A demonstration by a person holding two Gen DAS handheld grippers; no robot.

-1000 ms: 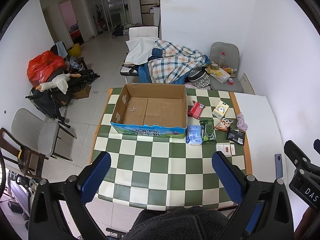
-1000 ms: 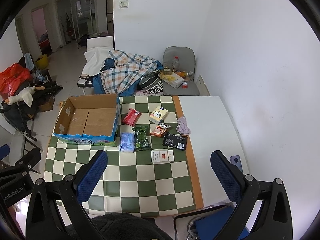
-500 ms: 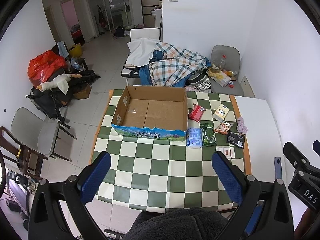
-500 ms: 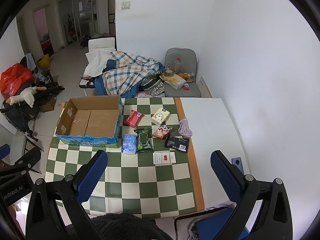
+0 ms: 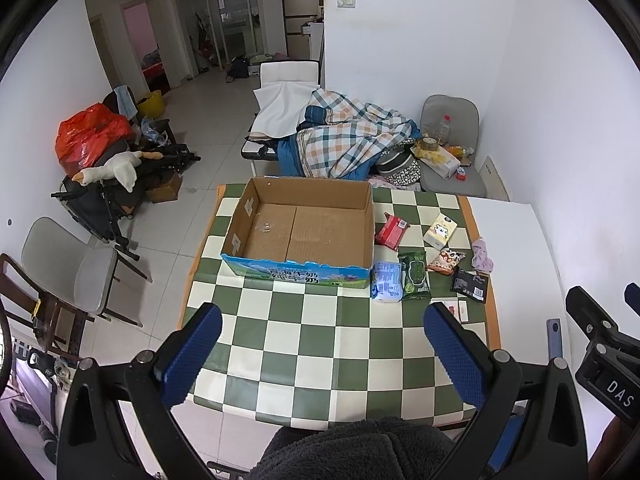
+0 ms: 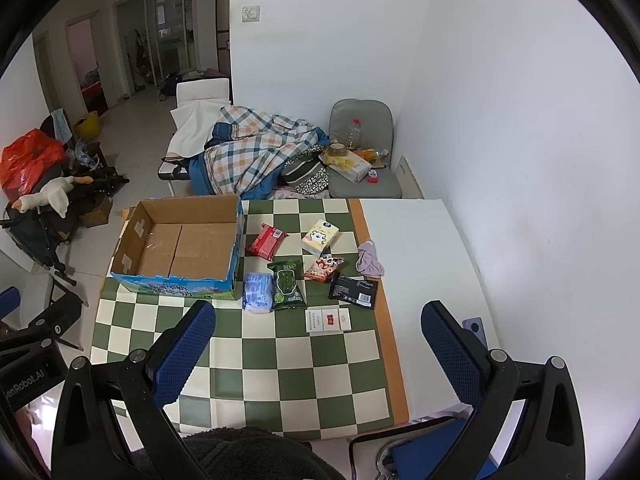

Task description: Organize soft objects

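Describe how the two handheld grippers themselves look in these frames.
Both the left gripper and right gripper match: black frames with silver bolts, each carrying two fingers with blue textured pads. White lettering marks each gripper's body as seen from the other's camera. No cables are visible.

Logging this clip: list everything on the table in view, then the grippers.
cardboard box: 1, brown with blue front, left on checkered mat, nothing in it
red packet: 1, right of box
tissue pack: 1, cream, far side
blue pack: 1, at box corner
green pack: 1, beside blue pack
orange snack bag: 1, centre
pink cloth: 1, mat's right edge
black packet: 1, near cloth
white card: 1, nearest
phone: 1, grey-blue, bare tabletop
left gripper: open
right gripper: open
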